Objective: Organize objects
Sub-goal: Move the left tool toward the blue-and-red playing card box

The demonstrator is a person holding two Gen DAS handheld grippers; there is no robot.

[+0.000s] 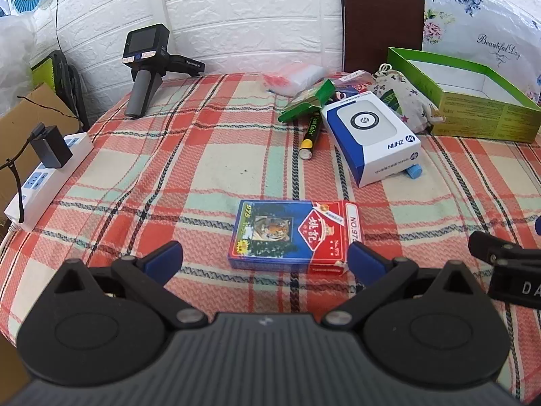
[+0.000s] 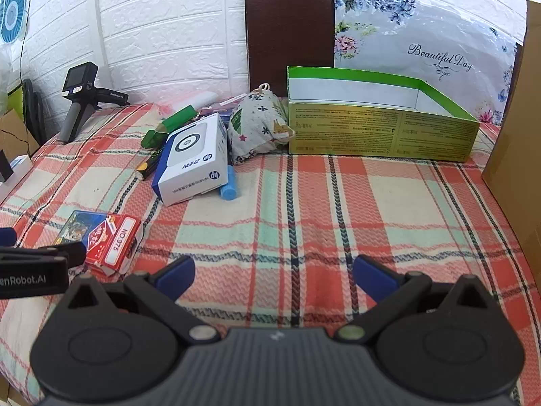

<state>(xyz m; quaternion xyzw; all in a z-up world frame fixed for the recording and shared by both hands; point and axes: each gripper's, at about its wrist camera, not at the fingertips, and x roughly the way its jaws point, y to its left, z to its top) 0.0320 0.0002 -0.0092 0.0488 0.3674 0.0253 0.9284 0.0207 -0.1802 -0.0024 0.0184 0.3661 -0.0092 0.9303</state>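
Stage: early, by my reading; nothing is visibly sorted into the container so far.
Green box (image 2: 382, 132): open-topped, at the far right of the plaid-covered worktop (image 2: 304, 203); the part of its white interior that shows holds nothing, though the floor behind the near wall is hidden.
Playing-card pack (image 1: 294, 235): red and blue, lying flat and alone near the front, well apart from the green box.
Left hand-held gripper (image 1: 265, 258): fingers spread wide, holding nothing, its blue pads just short of the pack's near corners; the pack sits between and just ahead of them.
Right hand-held gripper (image 2: 274, 272): also spread and holding nothing, over bare cloth, with the green box ahead of it and the pack off to its left.
HP carton (image 2: 194, 162): white and blue, resting tilted on a light-blue cylinder (image 2: 230, 182) that pokes out from under it.
Fabric pouch (image 2: 258, 128): printed drawstring bag, touching or nearly touching the green box's left end.
Other clutter: a black and yellow marker (image 1: 310, 137), a small green carton (image 1: 307, 101) and a clear plastic bag (image 1: 294, 79), piled behind the HP carton.
Left to do: judging by the layout, every loose item needs collecting, likely into the green box.
Likely first item: the card pack, since the left fingers bracket it.
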